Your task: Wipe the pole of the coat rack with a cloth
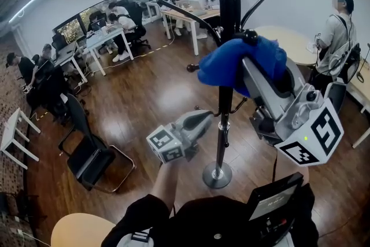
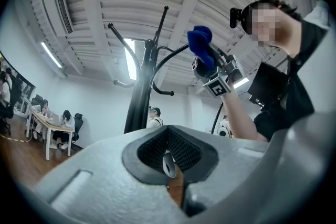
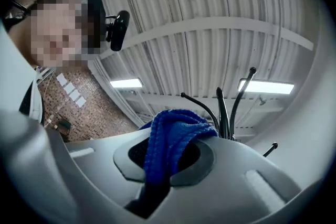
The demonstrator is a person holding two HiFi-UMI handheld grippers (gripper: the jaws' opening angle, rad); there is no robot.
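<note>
Right hand-held gripper (image 3: 167, 161) clamped on a blue cloth (image 1: 245, 63), high beside the coat rack pole (image 1: 223, 124); left hand-held gripper (image 1: 200, 120) closed, empty, near the pole lower down; hard wiping might tip the unsteadied rack.

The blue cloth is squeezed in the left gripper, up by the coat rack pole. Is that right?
Not quite. The blue cloth is squeezed in the right gripper, not the left; the right gripper view shows it pinched between the jaws. The left gripper is shut on nothing. The cloth is indeed up by the coat rack pole.
</note>
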